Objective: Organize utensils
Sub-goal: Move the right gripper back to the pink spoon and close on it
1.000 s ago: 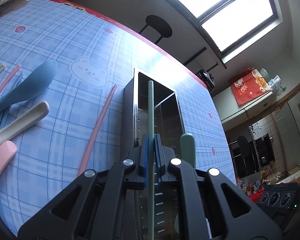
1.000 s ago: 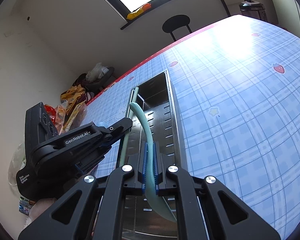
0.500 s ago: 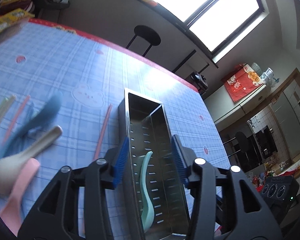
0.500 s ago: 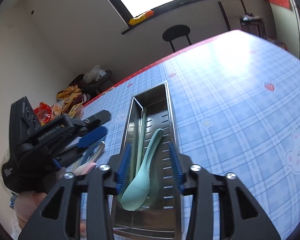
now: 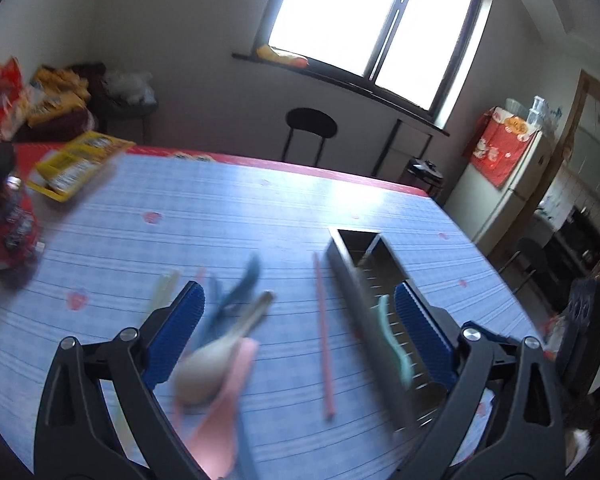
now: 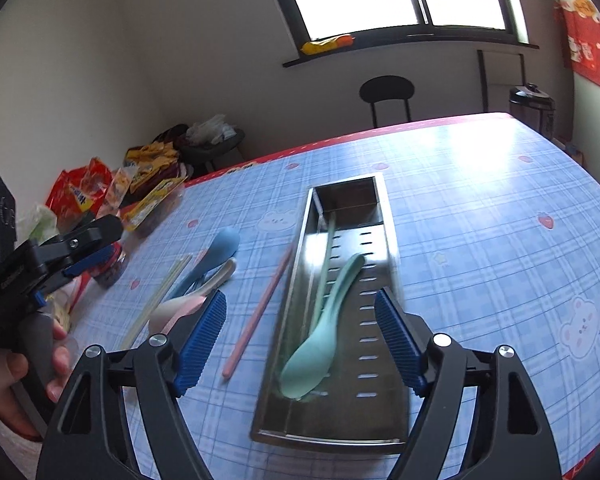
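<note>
A long steel tray [image 6: 392, 264] lies on the blue checked tablecloth with a green spoon [image 6: 320, 344] and a green chopstick [image 6: 326, 264] inside. My right gripper [image 6: 300, 298] hovers above its near end, jaws opening, nothing between them. Left of the tray lie a pink chopstick [image 6: 260, 308], blue spoon [image 6: 220, 248], beige spoon [image 6: 216, 280], pink spoon [image 6: 180, 308] and pale chopsticks [image 6: 160, 296]. My left gripper [image 5: 300, 288] hangs over the pink chopstick [image 5: 324, 340] and the blurred spoons [image 5: 220, 352], jaws opening and empty. The tray [image 5: 348, 280] sits at its right.
A red bottle [image 5: 8, 232] and a yellow snack packet [image 5: 76, 164] sit at the table's left. Snack bags [image 6: 84, 192] pile up beyond the table's left edge. A black stool [image 5: 310, 124] stands past the red far edge. A hand [image 6: 4, 376] holds the left gripper.
Both grippers opened and let go: the green chopstick and green spoon now lie in the tray. Both rose and pulled back, and the left one swung left over the loose utensils.
</note>
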### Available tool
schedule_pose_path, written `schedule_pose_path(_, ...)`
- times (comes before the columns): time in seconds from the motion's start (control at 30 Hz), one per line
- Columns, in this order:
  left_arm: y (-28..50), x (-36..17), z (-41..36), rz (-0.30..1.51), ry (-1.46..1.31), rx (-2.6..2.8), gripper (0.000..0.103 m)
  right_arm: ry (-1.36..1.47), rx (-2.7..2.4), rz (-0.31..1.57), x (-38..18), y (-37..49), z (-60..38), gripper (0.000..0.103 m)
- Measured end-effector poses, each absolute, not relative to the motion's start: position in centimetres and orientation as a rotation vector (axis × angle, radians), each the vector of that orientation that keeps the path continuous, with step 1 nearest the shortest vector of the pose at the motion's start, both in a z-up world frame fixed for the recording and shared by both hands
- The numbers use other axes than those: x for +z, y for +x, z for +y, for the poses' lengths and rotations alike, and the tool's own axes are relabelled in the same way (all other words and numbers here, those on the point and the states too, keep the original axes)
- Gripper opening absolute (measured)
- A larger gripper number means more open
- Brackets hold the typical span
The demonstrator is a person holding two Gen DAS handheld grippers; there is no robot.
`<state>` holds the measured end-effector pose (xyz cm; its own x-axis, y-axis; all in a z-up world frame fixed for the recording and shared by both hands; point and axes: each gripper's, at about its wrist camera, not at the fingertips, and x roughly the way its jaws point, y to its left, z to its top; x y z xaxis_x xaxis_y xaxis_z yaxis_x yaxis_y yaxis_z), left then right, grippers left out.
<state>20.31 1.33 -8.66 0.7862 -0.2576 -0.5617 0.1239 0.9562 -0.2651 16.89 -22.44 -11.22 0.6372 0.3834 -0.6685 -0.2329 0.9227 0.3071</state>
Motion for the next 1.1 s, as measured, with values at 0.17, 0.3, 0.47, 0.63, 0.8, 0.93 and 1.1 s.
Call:
schedule_pose_path(0.17,17.4,-9.5,4.7,0.61,-0.143,-0.147,0.095,0.165,0.413,0.823,-11.9,16.4,-19.6,0.075)
schedule_pose_path(0.3,15.4,-10.7,7.1,0.604,-0.102,-0.119,0.095,0.148,0.462,0.841,-12.3,16.1,-17.1,0.075)
schedule_pose_path(0.47,14.2,-12.5,9.8,0.61,-0.088,-0.082,0.094,0.111,0.529,0.885,-13.2,15.7,-13.5,0.071)
schedule_pose_path(0.63,14.7,-14.3,11.9,0.628,-0.13,-0.048,0.094,0.116,0.591,0.956,-14.7,15.8,-9.8,0.057)
schedule_pose_path(0.8,15.8,-14.7,11.8,0.648,-0.056,-0.068,0.078,0.118,0.623,1.017,-16.1,16.5,-6.9,0.04)
schedule_pose_path(0.93,16.7,-15.0,12.6,0.693,-0.07,-0.109,0.053,0.161,0.629,1.06,-17.2,17.3,-5.7,0.035)
schedule_pose_path(1.1,17.2,-15.9,12.9,0.706,-0.084,-0.124,0.044,0.17,0.595,1.075,-17.9,18.4,-4.7,0.031)
